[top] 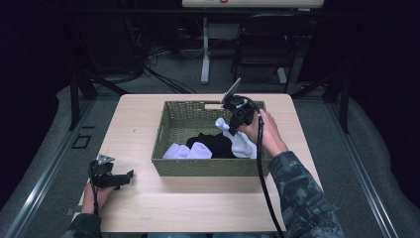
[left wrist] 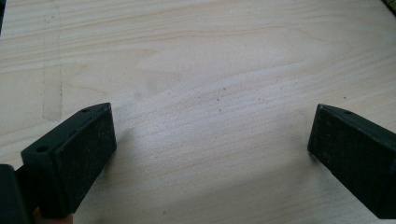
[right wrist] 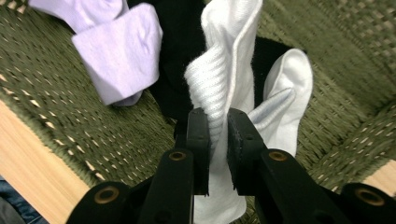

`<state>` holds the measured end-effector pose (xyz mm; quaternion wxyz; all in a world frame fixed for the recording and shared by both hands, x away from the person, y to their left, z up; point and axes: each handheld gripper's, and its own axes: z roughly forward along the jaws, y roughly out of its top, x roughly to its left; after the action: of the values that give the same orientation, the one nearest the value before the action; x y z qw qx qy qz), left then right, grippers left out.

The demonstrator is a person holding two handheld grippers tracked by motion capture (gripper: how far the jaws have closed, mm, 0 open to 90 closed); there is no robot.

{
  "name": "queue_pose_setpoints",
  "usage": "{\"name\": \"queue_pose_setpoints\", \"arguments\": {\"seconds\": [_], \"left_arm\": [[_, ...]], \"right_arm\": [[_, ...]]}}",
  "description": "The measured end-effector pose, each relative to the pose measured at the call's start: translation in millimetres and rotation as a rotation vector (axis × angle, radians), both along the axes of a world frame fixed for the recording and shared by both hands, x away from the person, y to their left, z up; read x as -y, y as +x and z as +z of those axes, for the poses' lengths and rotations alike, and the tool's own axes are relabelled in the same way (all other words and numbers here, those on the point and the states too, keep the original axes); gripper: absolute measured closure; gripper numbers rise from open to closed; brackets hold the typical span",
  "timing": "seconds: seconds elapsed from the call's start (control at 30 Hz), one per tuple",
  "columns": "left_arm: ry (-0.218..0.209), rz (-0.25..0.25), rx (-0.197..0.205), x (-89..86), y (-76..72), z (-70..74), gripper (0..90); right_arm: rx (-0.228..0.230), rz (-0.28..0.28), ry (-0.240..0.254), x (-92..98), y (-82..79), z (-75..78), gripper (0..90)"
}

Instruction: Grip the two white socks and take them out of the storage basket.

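The right gripper [right wrist: 218, 135] has its jaws clamped on the ribbed cuff of a white sock [right wrist: 233, 70], which hangs just above the woven green basket [top: 171, 133]. Below it in the basket lie a black sock [top: 214, 144] and two rolled white socks [top: 188, 151]. The left gripper [left wrist: 210, 140] rests wide open and empty on the table [top: 138, 124], left of the basket. One sock is lifted and not yet clear; I judge the others remain.
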<state>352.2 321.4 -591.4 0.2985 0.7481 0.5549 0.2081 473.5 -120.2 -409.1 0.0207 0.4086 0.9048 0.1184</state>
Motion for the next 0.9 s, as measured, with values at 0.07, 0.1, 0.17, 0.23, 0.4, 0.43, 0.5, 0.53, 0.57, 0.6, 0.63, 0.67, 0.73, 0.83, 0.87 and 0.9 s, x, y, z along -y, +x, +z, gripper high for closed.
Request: {"name": "queue_pose_setpoints", "arguments": {"seconds": [0.07,0.1,0.17,0.23,0.4,0.43,0.5,0.53,0.57,0.6,0.63,0.67,0.73,0.83,0.87,0.9], "left_arm": [[0.000,0.000,0.000,0.0,0.0,0.0,0.9],[0.000,0.000,0.000,0.0,0.0,0.0,0.9],[0.000,0.000,0.000,0.0,0.0,0.0,0.9],[0.000,0.000,0.000,0.0,0.0,0.0,0.9],[-0.002,0.001,0.001,0.1,0.0,-0.1,0.9],[-0.002,0.002,0.001,0.2,0.0,-0.1,0.9],[-0.002,0.002,0.001,0.2,0.0,-0.1,0.9],[-0.002,0.002,0.002,0.2,0.0,-0.1,0.9],[-0.002,0.002,0.001,0.2,0.0,-0.1,0.9],[-0.002,0.002,0.002,0.2,0.0,-0.1,0.9],[-0.002,0.002,0.002,0.2,0.0,-0.1,0.9],[-0.002,0.002,0.002,0.1,0.0,-0.1,0.9],[-0.002,0.002,0.001,0.2,0.0,-0.1,0.9],[-0.002,0.002,0.001,0.2,0.0,-0.1,0.9],[-0.002,0.002,0.001,0.2,0.0,-0.1,0.9],[-0.002,0.002,0.001,0.2,0.0,-0.1,0.9]], "right_arm": [[0.006,0.000,0.003,0.9,-0.2,5.9,80.4],[0.011,0.003,0.001,1.4,0.0,7.9,80.4],[0.012,0.001,0.002,2.3,0.1,15.2,80.4],[0.014,0.003,0.008,3.4,0.5,21.4,80.4],[0.017,0.007,0.001,5.9,3.9,36.8,80.3],[0.018,0.008,-0.001,6.3,4.4,38.8,80.3],[0.023,0.007,-0.009,7.0,5.5,44.6,80.3],[0.023,0.007,-0.013,7.3,5.6,46.8,80.3],[0.023,0.009,-0.010,7.7,6.0,49.5,80.3],[0.025,0.011,-0.009,8.0,6.2,52.2,80.3],[0.030,0.009,-0.004,8.4,6.1,54.8,80.3],[0.029,0.009,-0.005,8.8,6.1,57.8,80.3],[0.033,0.011,-0.001,10.5,6.6,62.5,80.2],[0.030,0.008,-0.003,13.8,7.3,68.8,80.2],[0.033,0.006,-0.002,15.0,7.3,71.0,80.2],[0.034,0.003,-0.005,16.3,7.2,73.5,80.2]]}}
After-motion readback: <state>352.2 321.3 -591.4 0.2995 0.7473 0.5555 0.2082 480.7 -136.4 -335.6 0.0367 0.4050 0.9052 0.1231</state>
